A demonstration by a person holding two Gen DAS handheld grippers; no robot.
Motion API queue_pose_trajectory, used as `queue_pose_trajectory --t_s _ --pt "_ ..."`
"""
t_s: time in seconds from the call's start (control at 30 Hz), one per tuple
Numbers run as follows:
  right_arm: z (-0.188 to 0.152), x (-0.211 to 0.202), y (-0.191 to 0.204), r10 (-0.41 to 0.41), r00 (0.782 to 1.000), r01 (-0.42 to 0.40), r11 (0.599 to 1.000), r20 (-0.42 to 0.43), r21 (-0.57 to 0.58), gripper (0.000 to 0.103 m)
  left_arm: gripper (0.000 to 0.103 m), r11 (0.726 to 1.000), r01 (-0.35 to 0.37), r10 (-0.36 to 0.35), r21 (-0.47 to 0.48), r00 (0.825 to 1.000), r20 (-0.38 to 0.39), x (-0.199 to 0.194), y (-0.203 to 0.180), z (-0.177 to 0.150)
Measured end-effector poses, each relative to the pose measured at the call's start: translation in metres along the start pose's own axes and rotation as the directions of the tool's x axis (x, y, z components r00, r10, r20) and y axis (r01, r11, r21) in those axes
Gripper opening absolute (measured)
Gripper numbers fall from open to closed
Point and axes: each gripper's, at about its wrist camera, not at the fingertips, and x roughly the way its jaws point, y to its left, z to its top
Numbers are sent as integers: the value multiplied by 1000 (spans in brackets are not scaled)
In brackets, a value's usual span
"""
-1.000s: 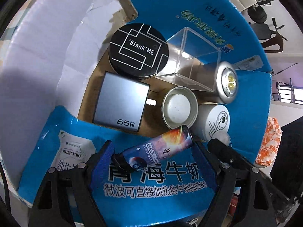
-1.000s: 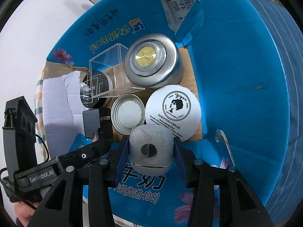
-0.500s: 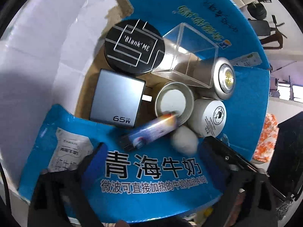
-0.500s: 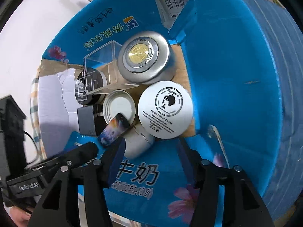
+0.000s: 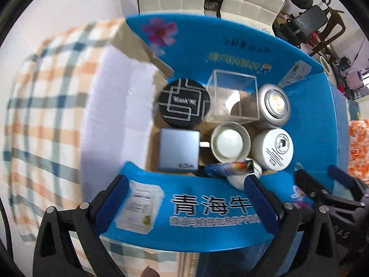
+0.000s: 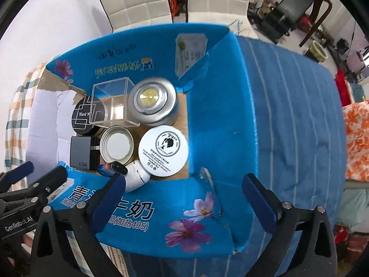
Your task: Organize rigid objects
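A blue cardboard box holds several rigid items: a black round tin, a clear cube, a silver tin, a white cream jar, an open tin and a grey charger. A galaxy-print tube and a white bottle lie at the near wall. My left gripper and right gripper are open and empty above the near flap.
The box sits on a checked cloth at the left and a blue striped cloth at the right. White chairs and dark gym equipment stand beyond. The right gripper shows in the left wrist view.
Both grippers opened and let go of the tube and the white bottle, which dropped into the box. Both grippers then pulled up and back from the box.
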Motion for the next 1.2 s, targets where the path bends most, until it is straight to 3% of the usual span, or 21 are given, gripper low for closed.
queue_pose_trajectory --t_s 0.3,0.5,0.93,1.2 --pt "-6 -34 -4 36 999 -36 999 33 12 103 103 998 -54 52 12 996 76 -28 7 -6" --pt "-22 -88 -9 74 992 -75 997 98 10 103 103 997 -69 65 18 987 146 -71 1 -18" --pt "-68 -236 -25 128 960 -125 992 247 -28 103 103 999 -48 40 14 939 341 -211 -12 -62" --pt "-97 -287 -31 155 942 -147 988 297 -50 103 103 999 -41 33 14 928 370 -250 -20 -92"
